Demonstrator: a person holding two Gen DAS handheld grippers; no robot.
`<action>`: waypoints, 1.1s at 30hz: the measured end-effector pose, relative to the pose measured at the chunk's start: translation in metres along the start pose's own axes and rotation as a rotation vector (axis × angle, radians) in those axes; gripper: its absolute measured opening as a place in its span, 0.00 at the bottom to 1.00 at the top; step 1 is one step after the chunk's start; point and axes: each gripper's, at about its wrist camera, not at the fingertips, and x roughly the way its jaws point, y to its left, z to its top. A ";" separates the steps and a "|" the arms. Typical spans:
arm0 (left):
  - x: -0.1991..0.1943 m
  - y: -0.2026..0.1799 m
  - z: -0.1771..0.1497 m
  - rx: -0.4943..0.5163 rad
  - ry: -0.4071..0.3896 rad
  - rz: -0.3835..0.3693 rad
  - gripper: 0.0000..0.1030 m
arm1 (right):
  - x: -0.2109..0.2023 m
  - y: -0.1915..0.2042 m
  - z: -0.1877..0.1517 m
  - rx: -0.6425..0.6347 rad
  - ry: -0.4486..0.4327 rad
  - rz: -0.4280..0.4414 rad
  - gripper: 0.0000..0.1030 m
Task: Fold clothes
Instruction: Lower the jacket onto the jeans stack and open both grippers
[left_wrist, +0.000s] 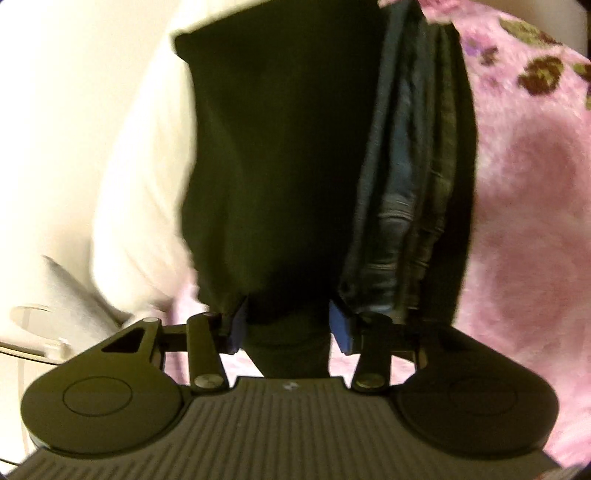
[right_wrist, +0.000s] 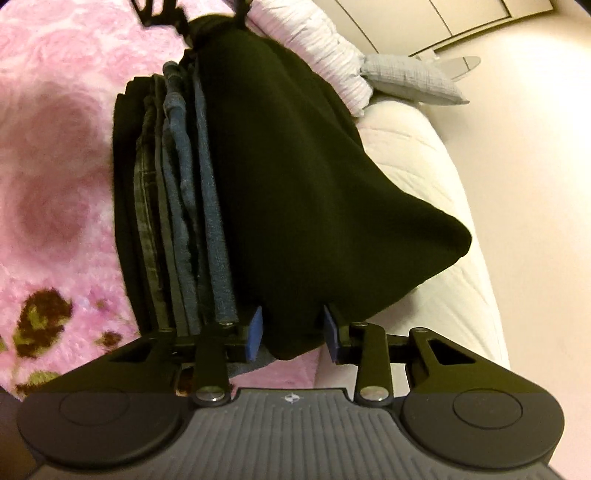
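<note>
1. The left gripper (left_wrist: 286, 326) has its two blue-padded fingers (left_wrist: 341, 328) partly open, with a bunched end of the black garment (left_wrist: 273, 166) between them. The pads press on the cloth, so it looks held.
2. The right gripper (right_wrist: 291, 332) also has its fingers (right_wrist: 255, 332) partly open. The other end of the black garment (right_wrist: 295, 177) sits between them. The left pad touches the cloth. I cannot tell if the right pad does.
3. The black garment stretches away from each gripper and lies on top of a stack of folded jeans (right_wrist: 184, 206).
4. In the left wrist view, the folded jeans (left_wrist: 402, 192) show just to the right of the black garment.
5. The stack rests on a fuzzy pink blanket (right_wrist: 55, 184) with dark flowers on it.
6. Beside the blanket is a cream mattress (right_wrist: 436, 192).
7. Far off in the right wrist view lie a white striped pillow (right_wrist: 317, 51) and a gray pillow (right_wrist: 410, 77).
</note>
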 end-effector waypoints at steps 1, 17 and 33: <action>0.002 0.002 0.001 -0.009 0.007 -0.011 0.40 | -0.001 -0.002 0.001 0.002 0.004 0.004 0.33; -0.055 0.054 0.011 -0.828 0.212 -0.120 0.58 | -0.047 -0.061 0.003 0.799 0.163 0.208 0.63; -0.109 0.061 -0.006 -1.429 0.347 -0.114 0.98 | -0.084 -0.065 0.000 1.204 0.218 0.259 0.85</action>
